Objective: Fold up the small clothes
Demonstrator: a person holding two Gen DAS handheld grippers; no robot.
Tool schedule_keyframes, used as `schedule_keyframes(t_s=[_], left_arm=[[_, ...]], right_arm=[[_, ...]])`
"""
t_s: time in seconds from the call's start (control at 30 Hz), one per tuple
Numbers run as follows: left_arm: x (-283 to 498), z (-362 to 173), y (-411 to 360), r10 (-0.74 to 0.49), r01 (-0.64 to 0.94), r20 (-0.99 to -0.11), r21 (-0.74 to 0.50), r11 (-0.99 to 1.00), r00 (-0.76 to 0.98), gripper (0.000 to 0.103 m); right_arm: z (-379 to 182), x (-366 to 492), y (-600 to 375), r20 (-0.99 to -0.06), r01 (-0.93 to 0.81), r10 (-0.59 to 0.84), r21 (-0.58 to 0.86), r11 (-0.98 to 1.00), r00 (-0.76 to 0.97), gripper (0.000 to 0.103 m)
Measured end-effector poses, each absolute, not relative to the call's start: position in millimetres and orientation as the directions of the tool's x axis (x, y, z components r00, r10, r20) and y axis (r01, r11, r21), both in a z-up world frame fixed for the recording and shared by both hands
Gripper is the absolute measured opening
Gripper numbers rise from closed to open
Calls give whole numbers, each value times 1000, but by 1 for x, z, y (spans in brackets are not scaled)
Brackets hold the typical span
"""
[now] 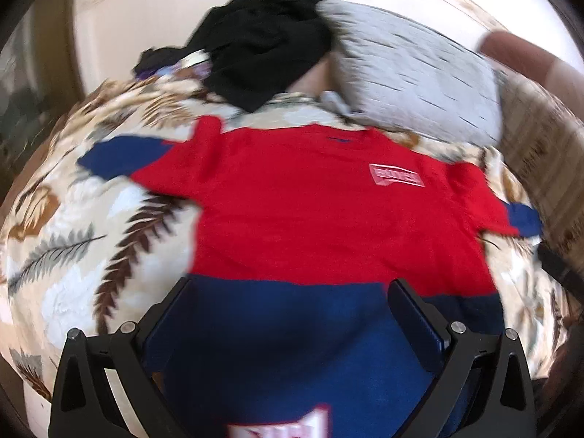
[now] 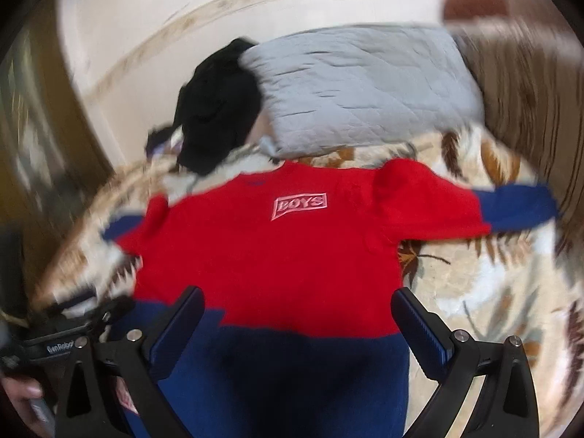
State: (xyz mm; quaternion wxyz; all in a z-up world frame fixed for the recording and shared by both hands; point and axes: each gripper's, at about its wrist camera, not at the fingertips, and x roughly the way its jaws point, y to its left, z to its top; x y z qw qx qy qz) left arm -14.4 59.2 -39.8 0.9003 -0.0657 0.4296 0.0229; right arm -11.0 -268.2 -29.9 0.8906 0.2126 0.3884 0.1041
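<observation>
Item one: a shirt (image 1: 310,211) (image 2: 277,255), red on the chest and navy at the hem and cuffs, lying flat and face up on a bedspread (image 1: 84,226) (image 2: 492,292) printed with brown and grey leaves. Both sleeves are stretching out to the sides. A pale patch on the chest is reading BOYS in the right wrist view (only a blur in the left one).

Item two: the left gripper (image 1: 288,288), jaws spread wide, hanging over the navy hem with the cloth showing between its fingers. Whether the fingers are touching the cloth, I cannot tell.

Item three: the right gripper (image 2: 297,299), jaws likewise spread wide, hanging over the hem where red is meeting navy. The left tool is showing at the lower left edge of its view.

Item four: a black garment (image 1: 262,43) (image 2: 215,109), sitting crumpled beyond the shirt's collar.

Item five: a grey quilted pillow (image 1: 419,69) (image 2: 365,87), lying just beside the black garment and touching it.

Both views are smearing with motion blur.
</observation>
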Motion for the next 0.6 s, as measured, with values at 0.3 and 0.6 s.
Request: schedule_keyframes(t_s=[0.3, 0.6], left_arm=[[-5, -98, 201, 272, -479, -833, 9, 878, 482, 103], [-11, -121, 214, 318, -493, -811, 42, 869, 491, 103]], right_arm=[[-134, 63, -516, -580, 457, 276, 794, 400, 766, 83], [-128, 139, -546, -751, 597, 96, 589, 544, 653, 7]])
